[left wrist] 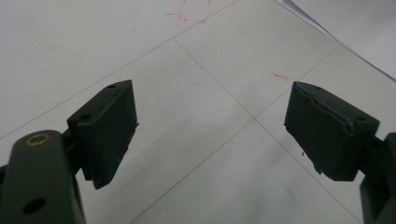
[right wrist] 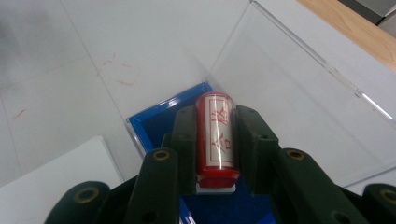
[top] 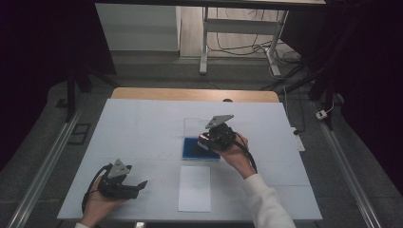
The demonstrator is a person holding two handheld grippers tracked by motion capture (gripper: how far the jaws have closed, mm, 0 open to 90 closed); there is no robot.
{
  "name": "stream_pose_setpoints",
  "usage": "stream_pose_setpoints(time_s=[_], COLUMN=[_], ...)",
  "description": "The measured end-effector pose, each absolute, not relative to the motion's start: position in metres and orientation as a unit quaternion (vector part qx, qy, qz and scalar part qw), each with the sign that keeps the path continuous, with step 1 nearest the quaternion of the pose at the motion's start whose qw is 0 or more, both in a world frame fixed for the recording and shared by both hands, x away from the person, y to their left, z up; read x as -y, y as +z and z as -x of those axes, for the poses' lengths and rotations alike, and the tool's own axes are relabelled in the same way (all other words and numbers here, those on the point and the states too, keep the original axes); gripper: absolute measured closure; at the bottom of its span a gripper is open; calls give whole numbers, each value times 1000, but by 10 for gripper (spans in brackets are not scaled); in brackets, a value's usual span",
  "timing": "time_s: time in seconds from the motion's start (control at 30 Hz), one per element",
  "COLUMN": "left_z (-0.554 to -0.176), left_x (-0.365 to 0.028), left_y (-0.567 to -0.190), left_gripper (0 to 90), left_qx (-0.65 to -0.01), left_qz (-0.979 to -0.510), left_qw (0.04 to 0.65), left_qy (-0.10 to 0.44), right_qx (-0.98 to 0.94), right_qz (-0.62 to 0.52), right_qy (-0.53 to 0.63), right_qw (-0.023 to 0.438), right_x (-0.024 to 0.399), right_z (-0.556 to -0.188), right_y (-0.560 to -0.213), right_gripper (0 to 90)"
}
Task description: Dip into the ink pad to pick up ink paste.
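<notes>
The right gripper's (right wrist: 212,144) fingers (right wrist: 184,140) clench a red stamp (right wrist: 215,137) with red characters on a white label, at the frame's centre in the right gripper view, above a blue pad (right wrist: 156,119) whose clear lid (right wrist: 299,107) lies open toward the upper right. In the high view the left gripper (top: 138,186), lower left, is spread wide and empty over the white table (top: 142,128). A paper sheet (top: 195,188), perhaps blank, lies at bottom centre.

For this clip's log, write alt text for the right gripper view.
The right gripper fingers clamp a red stamp above a blue ink pad with its clear lid open, a white paper sheet beside it.
</notes>
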State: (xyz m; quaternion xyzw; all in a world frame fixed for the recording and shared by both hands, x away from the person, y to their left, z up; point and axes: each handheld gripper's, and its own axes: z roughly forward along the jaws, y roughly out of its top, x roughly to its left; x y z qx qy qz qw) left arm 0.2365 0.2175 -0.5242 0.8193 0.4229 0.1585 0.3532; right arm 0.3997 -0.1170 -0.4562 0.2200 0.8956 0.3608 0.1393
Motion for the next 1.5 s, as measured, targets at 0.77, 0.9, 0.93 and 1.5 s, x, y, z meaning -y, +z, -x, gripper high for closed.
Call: stream_pose_setpoints(time_s=[0.77,0.9,0.93,1.5], left_z=[-237,-237,-237,-237], left_x=[-217,-218,-218,-218], left_y=[-525,-525,-525,-525], left_gripper=[176,176,176,176], left_qx=[-421,-421,-421,-421], left_qz=[-822,-822,-822,-822], left_qw=[350,351,350,350], left_qy=[158,157,157,156], right_qx=[-902,-904,-905,-911], right_qz=[-226,-226,-227,-226], right_qy=[343,339,338,324], right_qw=[130,126,126,120], right_x=[107,106,106,104], right_z=[-407,-408,-408,-410], right_y=[-474,-478,-479,-480], right_gripper=[699,699,699,699])
